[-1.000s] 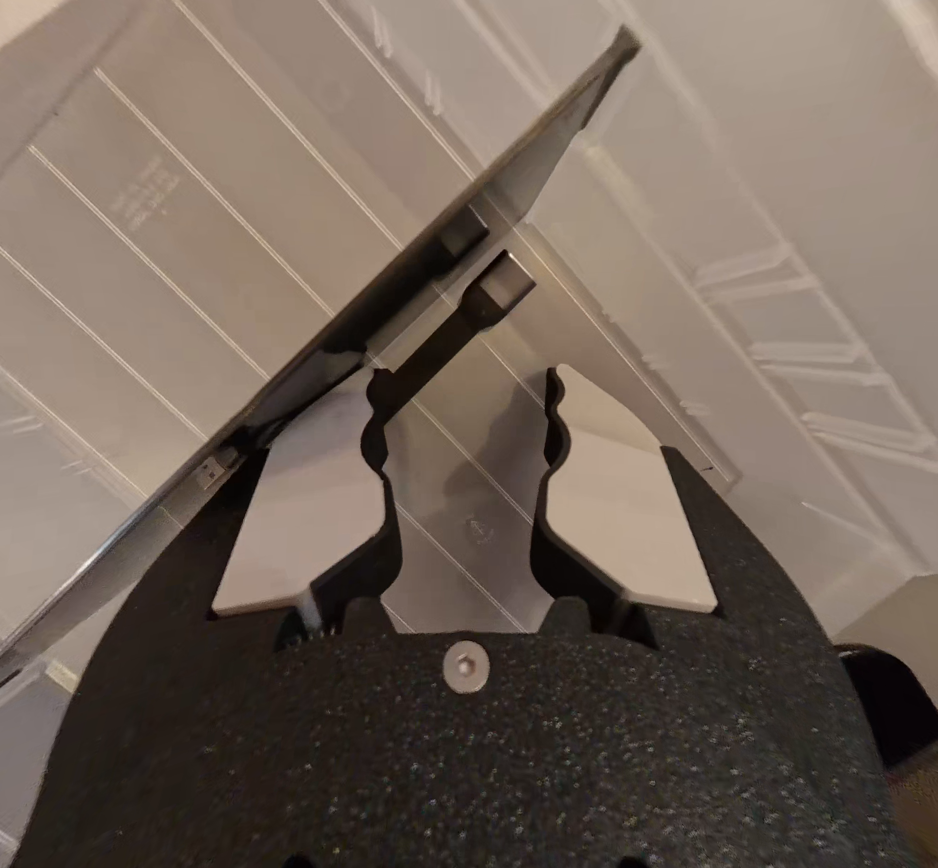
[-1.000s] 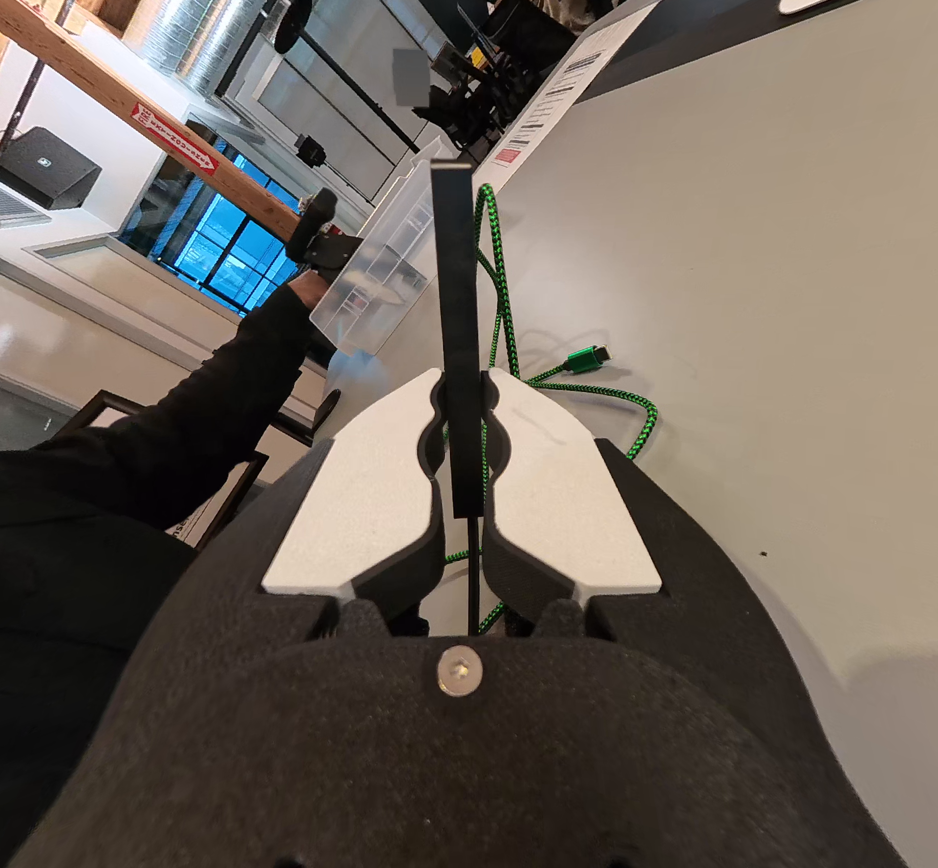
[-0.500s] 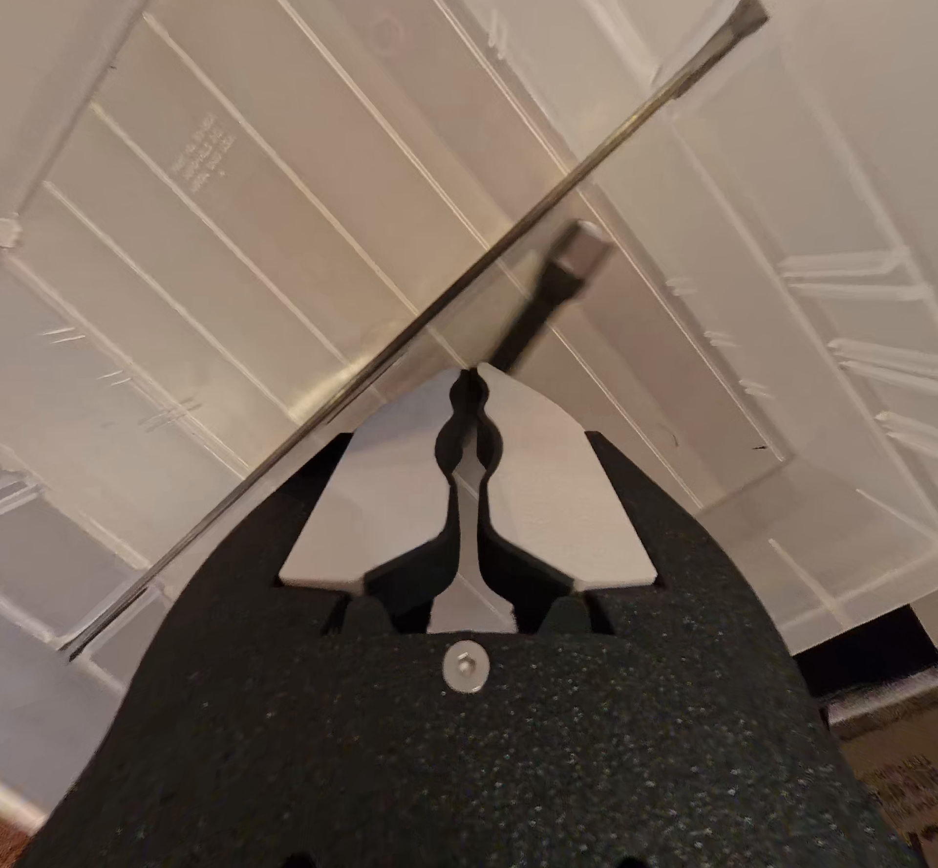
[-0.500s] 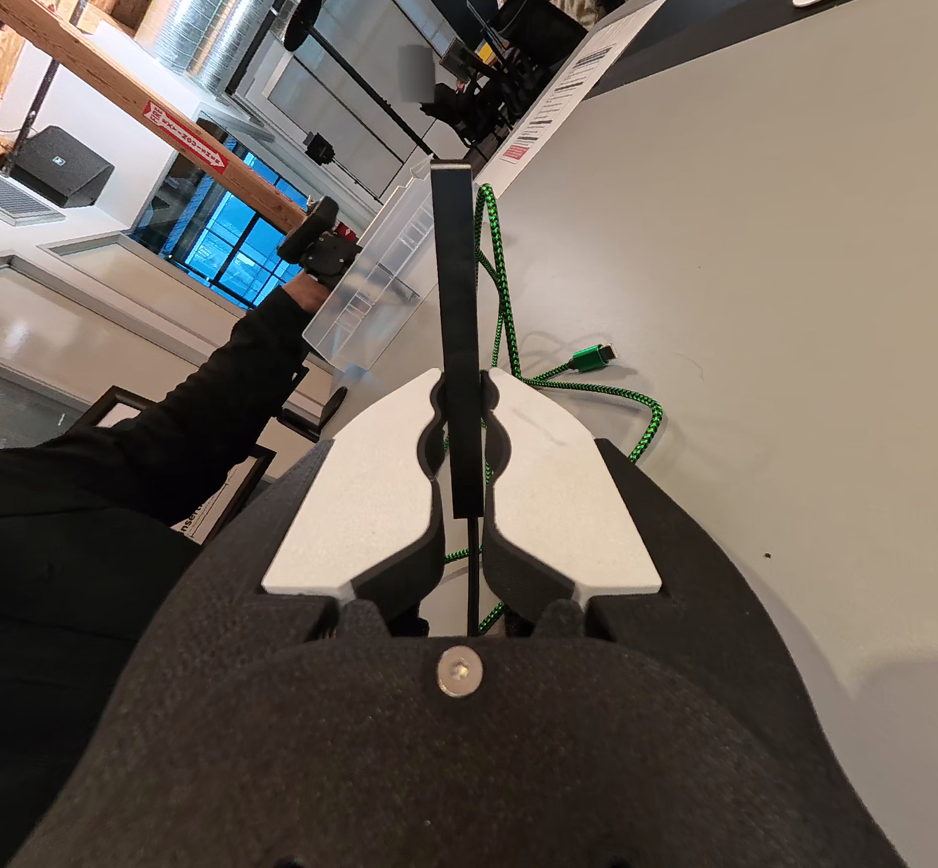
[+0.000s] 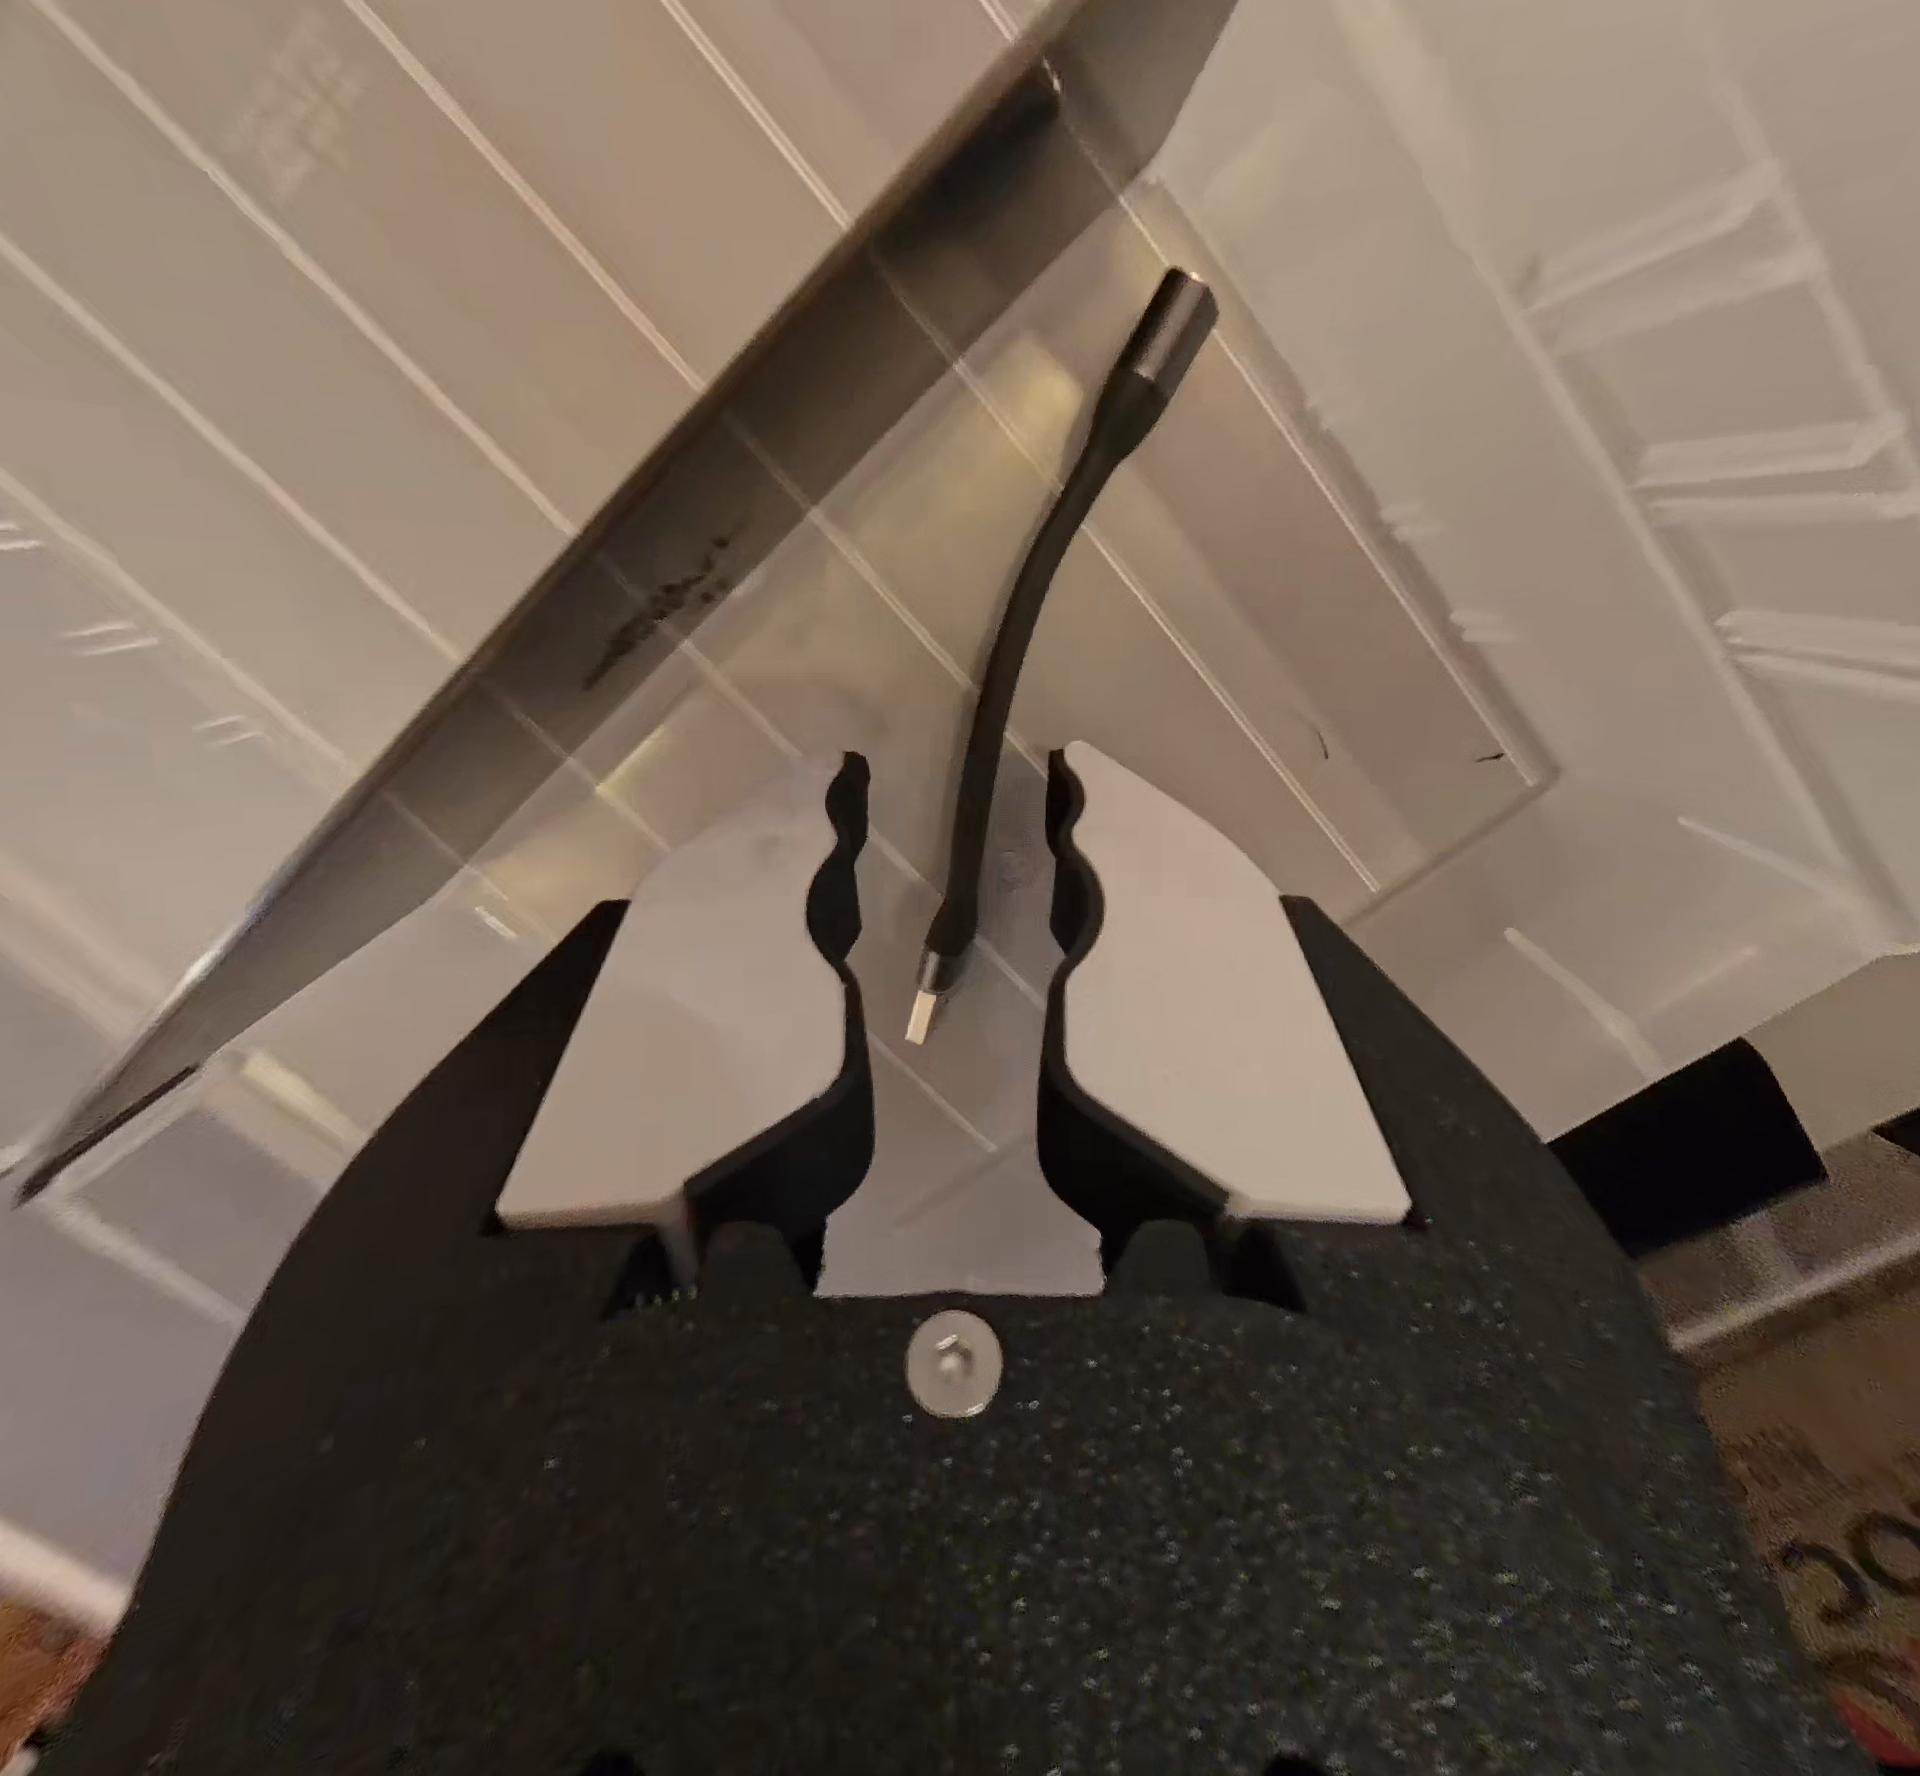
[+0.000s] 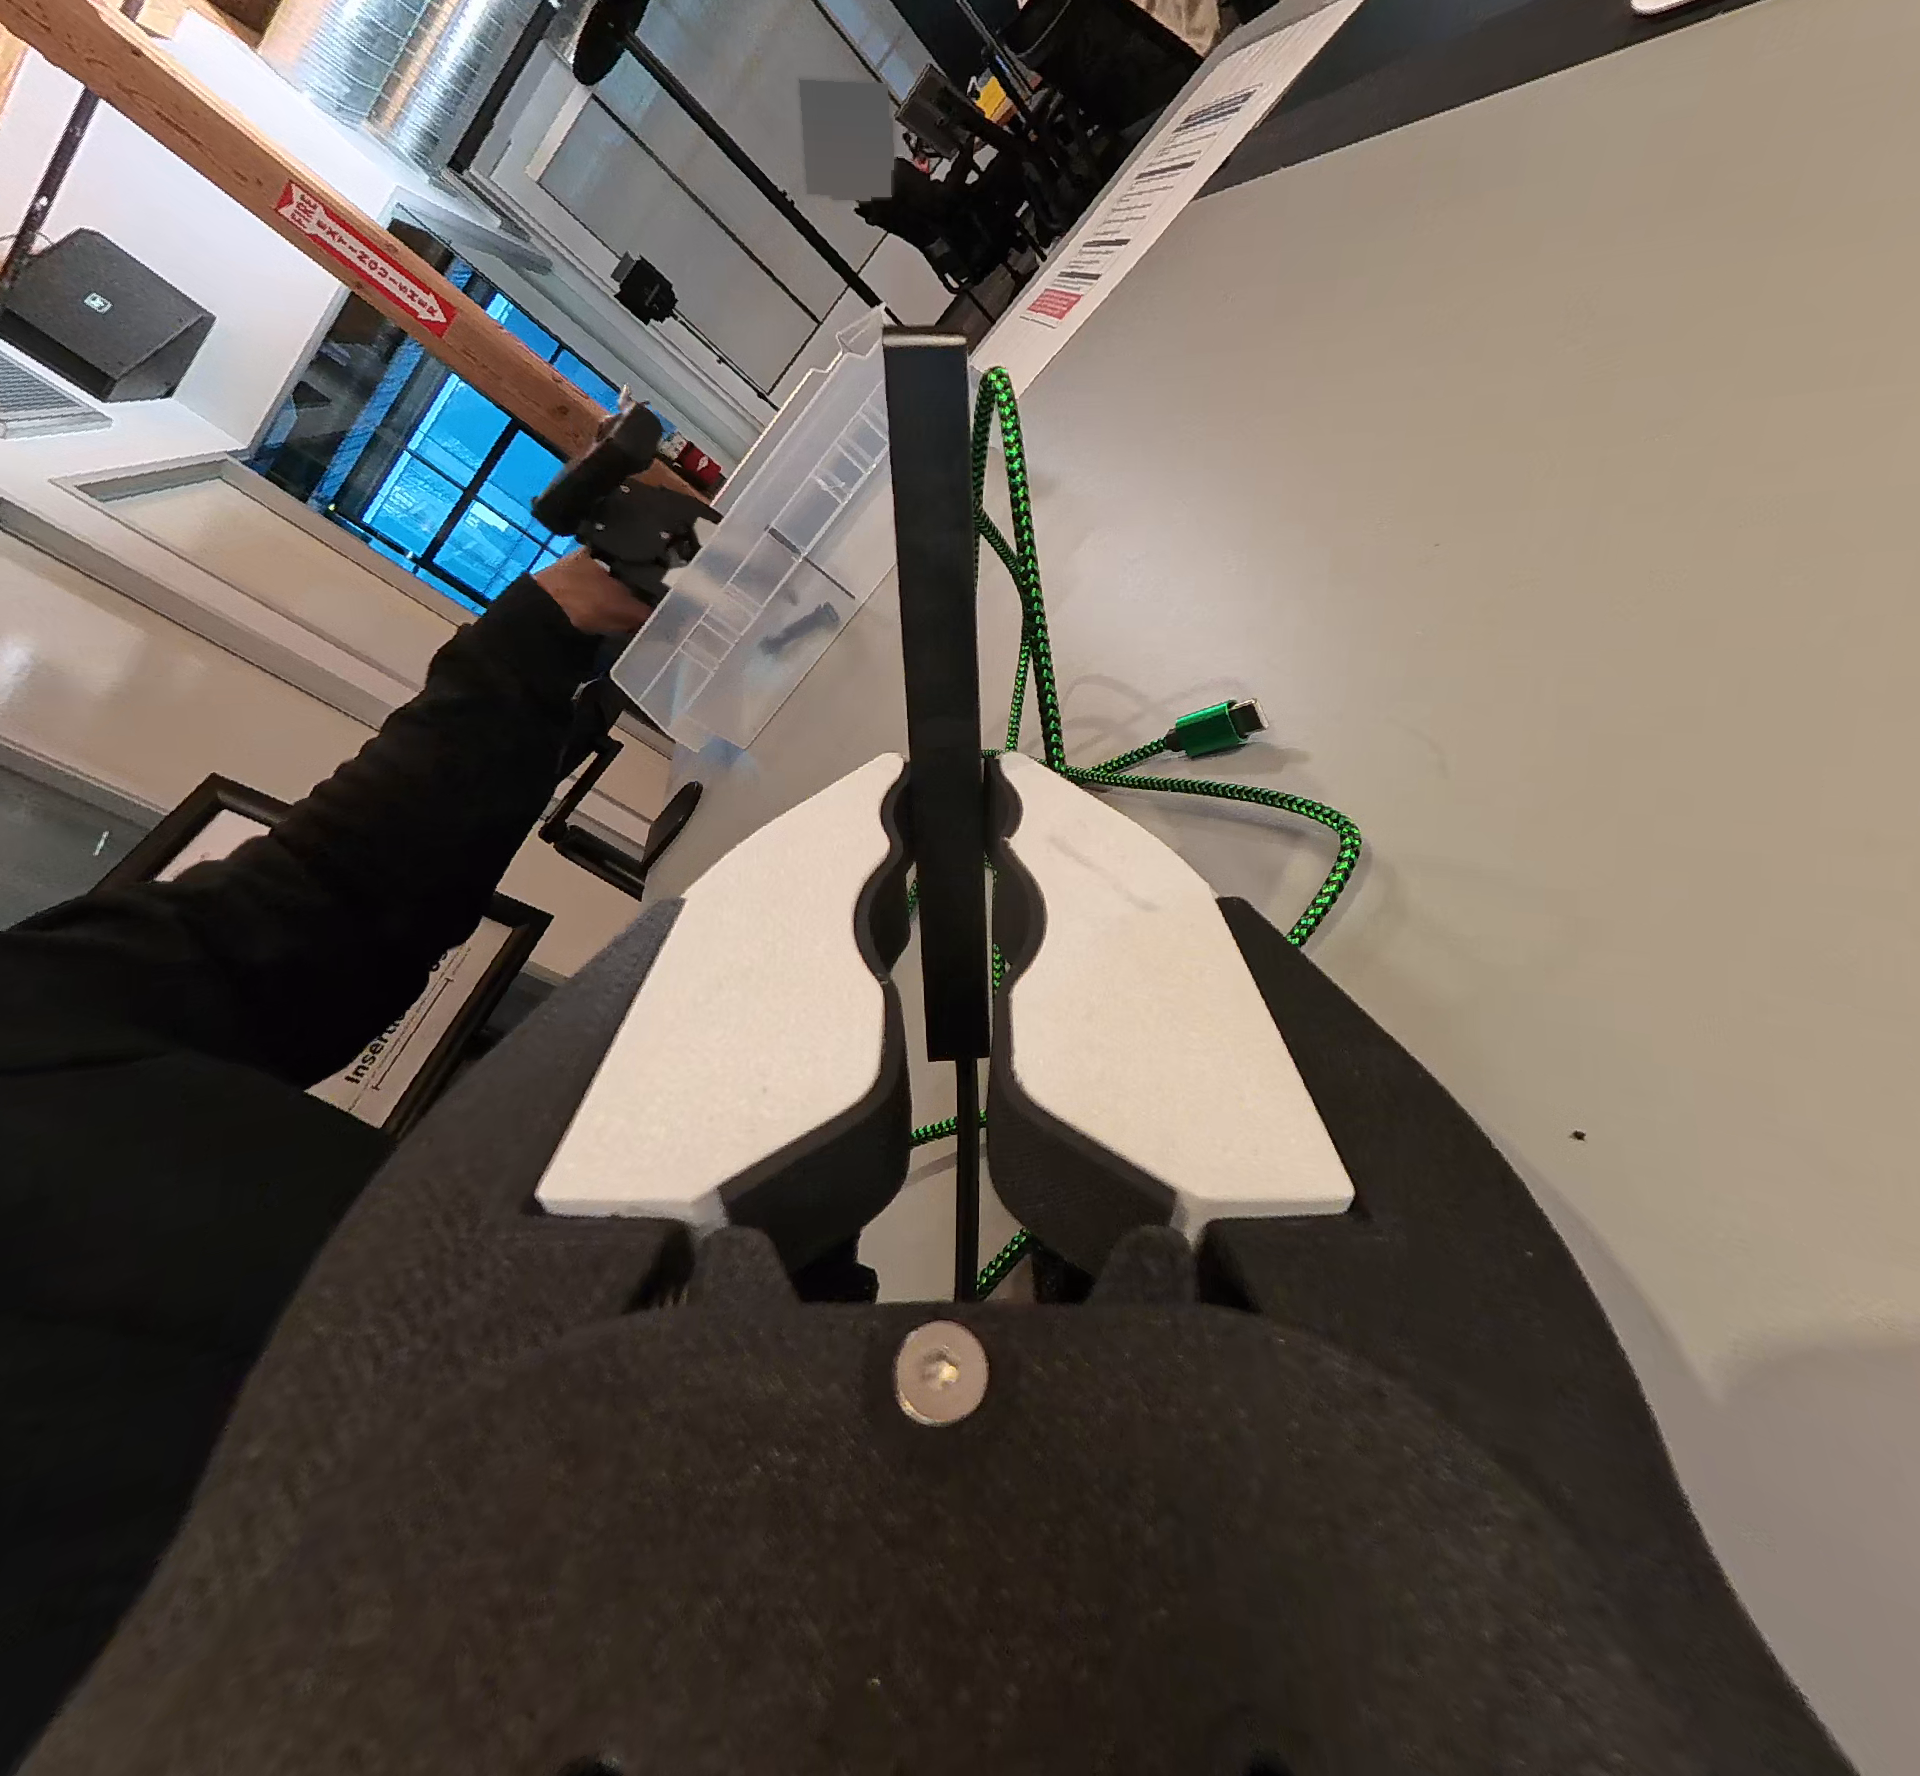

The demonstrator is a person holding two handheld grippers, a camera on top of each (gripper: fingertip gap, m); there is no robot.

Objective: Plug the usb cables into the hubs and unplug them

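Left gripper (image 5: pixel 951 895): fingers spread wide, nothing held. Between them, inside a clear ribbed plastic bin (image 5: pixel 1558 168), a short black usb cable with a silver plug (image 5: pixel 1013 646) is seen lying free; whether it touches either finger cannot be told. A flat grey slab-like hub (image 5: pixel 665 563) is propped at a slant in the same bin, just beside the cable; the picture is blurred there.

Right gripper (image 6: pixel 940 791): fingers closed narrow on a slim black bar-shaped hub (image 6: pixel 935 646), held upright above the pale grey bench (image 6: pixel 1558 531). A green braided usb cable (image 6: pixel 1039 625) is seen looping on the bench behind that hub, its green plug (image 6: pixel 1216 724) lying loose and unplugged. The bin stands near the bench edge, beyond the black hub.

Risks judged from here: the short cable may be pinched on its flexible middle rather than the plug, leaving the plug unaimed. The slanted hub may be knocked over by the wide fingers. The black hub, gripped near one end, may twist when a plug is pressed in.
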